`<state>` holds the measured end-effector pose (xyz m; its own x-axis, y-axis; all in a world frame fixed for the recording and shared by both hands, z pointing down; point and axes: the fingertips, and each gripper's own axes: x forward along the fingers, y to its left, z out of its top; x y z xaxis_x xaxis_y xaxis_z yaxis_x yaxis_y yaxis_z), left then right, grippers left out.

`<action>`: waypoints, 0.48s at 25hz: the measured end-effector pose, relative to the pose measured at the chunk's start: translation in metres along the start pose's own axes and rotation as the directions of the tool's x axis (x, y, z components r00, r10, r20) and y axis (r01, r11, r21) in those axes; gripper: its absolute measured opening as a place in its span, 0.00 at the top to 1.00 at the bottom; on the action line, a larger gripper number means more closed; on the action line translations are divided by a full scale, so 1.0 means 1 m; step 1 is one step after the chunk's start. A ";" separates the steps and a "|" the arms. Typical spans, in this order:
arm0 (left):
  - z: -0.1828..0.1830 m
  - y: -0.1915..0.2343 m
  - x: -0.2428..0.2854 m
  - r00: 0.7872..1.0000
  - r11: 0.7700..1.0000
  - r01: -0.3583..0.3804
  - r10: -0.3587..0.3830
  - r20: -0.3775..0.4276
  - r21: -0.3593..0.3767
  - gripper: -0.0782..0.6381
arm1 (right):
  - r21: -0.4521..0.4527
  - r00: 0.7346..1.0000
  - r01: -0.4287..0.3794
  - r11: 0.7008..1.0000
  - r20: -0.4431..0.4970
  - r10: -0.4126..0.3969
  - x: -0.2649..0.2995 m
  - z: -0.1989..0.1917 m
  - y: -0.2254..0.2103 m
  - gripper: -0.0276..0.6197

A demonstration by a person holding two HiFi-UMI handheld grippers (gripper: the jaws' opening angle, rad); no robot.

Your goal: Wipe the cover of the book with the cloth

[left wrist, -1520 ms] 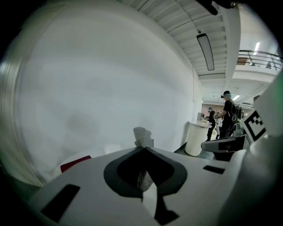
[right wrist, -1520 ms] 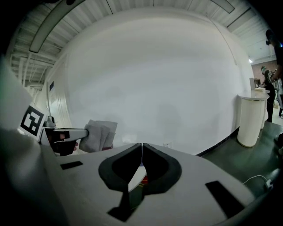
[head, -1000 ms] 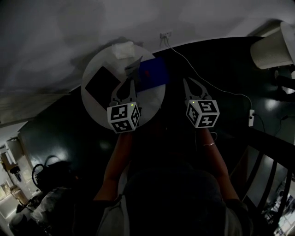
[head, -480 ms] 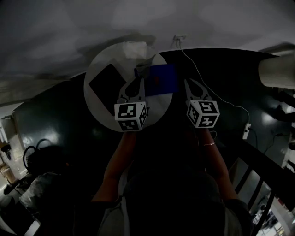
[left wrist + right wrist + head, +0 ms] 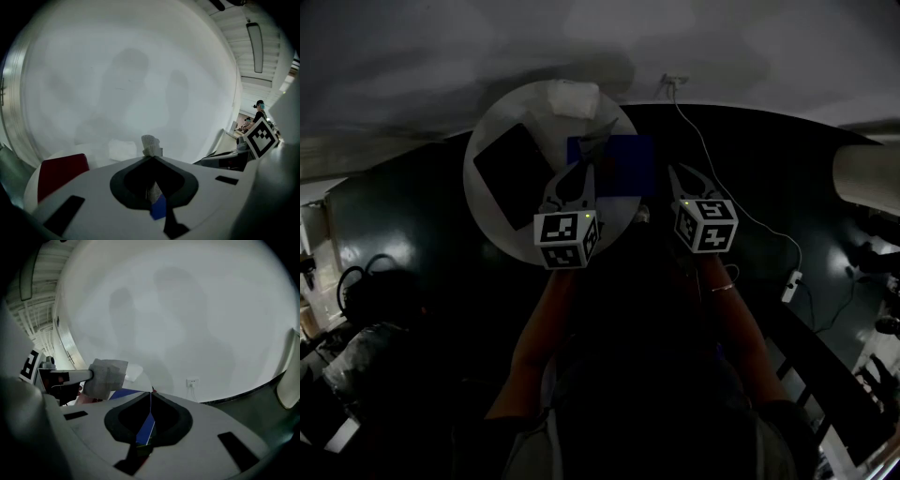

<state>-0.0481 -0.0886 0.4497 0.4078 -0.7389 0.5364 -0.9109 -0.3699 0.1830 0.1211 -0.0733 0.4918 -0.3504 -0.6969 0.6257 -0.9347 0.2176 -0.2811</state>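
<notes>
- My left gripper (image 5: 152, 158) has its jaws closed on the cloth (image 5: 150, 144); a pale, crumpled wad of it sticks out just past the jaw tips
- My right gripper (image 5: 151, 393) has its jaws clamped narrowly on the blue book (image 5: 145, 428), gripping it by the edge nearest me, so the cover runs away from the jaws, forward and to the left
- In the right gripper view the cloth sits ahead and to the left of those jaws, at the far left part of the book; it appears to touch the cover, though I cannot confirm contact
- In the head view the book lies between my two grippers, directly right of the left jaw tips and directly left of the right jaw tips
- The book's left part overlaps the round white table (image 5: 492, 220); I cannot tell whether it rests on the table or is held just above it
- A red book (image 5: 63, 171) lies flat on the table, to the left of my left gripper and apart from it
- A white folded piece (image 5: 123, 150) lies on the table beyond the left jaws
- A wall socket (image 5: 192, 381) with a cable (image 5: 722, 187) running from it is ahead and to the right of my right gripper
</notes>
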 end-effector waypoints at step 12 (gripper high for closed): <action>-0.007 -0.034 0.040 0.998 0.999 0.050 -0.050 -0.043 -0.007 0.86 | -0.038 0.996 -0.065 0.997 -0.058 0.062 0.024 -0.011 -0.005 0.91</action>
<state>-0.0011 -0.1018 0.4707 0.4500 -0.6944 0.5615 -0.8897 -0.4026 0.2151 0.1164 -0.0829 0.5162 -0.4108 -0.6411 0.6482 -0.9117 0.2879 -0.2930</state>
